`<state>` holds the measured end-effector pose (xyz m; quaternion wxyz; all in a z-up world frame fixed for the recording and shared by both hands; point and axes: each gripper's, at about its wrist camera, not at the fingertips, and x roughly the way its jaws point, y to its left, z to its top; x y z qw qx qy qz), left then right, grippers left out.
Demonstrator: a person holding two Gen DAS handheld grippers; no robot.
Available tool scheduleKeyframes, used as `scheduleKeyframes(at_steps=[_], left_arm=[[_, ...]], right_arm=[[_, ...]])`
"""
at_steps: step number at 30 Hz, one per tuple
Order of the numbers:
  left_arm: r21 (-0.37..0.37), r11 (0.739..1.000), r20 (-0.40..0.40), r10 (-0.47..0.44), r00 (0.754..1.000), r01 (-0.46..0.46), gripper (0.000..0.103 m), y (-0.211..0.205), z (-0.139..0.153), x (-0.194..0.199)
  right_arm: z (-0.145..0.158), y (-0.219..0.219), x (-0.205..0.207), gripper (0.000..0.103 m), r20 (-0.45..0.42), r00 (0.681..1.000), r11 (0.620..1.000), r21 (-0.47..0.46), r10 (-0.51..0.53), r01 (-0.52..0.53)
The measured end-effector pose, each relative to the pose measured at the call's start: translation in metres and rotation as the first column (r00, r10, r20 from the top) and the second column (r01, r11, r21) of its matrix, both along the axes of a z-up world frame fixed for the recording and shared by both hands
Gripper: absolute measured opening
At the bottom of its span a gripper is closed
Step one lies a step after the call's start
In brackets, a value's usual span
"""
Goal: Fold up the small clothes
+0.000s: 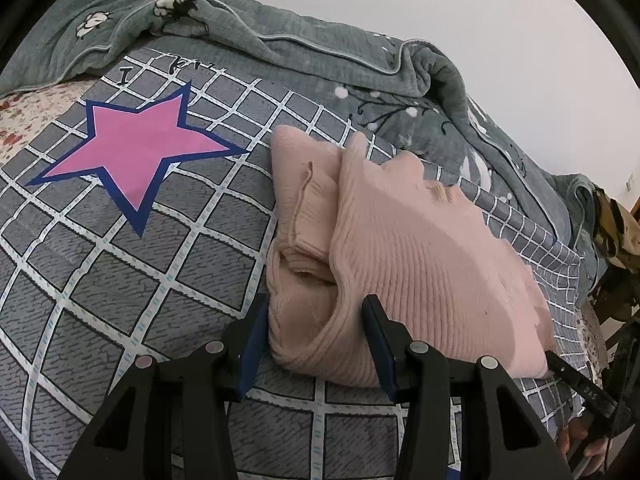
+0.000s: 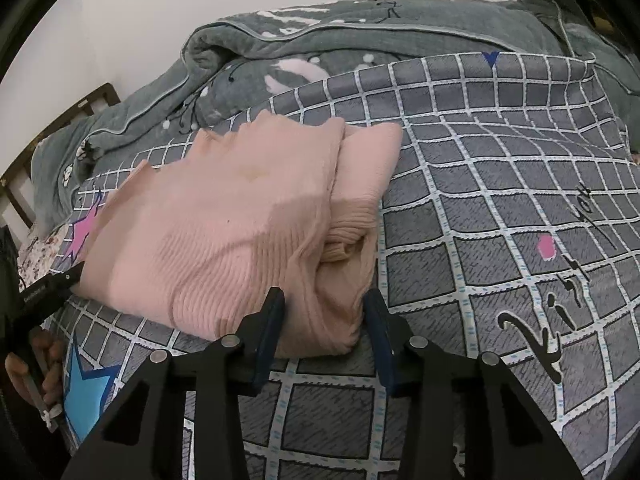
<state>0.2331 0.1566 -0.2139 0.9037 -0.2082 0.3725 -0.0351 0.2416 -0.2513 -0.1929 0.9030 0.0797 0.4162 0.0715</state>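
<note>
Pink knit sweater (image 1: pixel 420 248) folded into a bundle on the bed's grey checked cover (image 1: pixel 120 280). Left gripper (image 1: pixel 316 336) jaws clamped on its near left corner; right gripper (image 2: pixel 324 328) jaws clamped on the near right corner. Grey quilt (image 1: pixel 280 52) bunched behind.

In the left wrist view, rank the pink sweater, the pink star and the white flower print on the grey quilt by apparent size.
1. pink sweater
2. pink star, though the sweater lies nearer the camera
3. white flower print, far off and clearly smallest
</note>
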Motion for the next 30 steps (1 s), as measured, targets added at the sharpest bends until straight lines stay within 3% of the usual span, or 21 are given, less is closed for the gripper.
scheduleKeyframes(at_steps=[12,30], left_arm=[[-0.043,0.999,-0.028,-0.009,1.000,0.008,0.045,0.0023,0.0003,-0.0047],[-0.005,1.000,-0.034,0.009,0.999,-0.009,0.046,-0.0037,0.0000,-0.0036]], right_arm=[[-0.0050,-0.0007,0.0021,0.041,-0.020,1.000,1.000,0.007,0.002,-0.002],[-0.0055,0.0014,0.0015,0.043,-0.017,1.000,1.000,0.004,0.006,-0.006]])
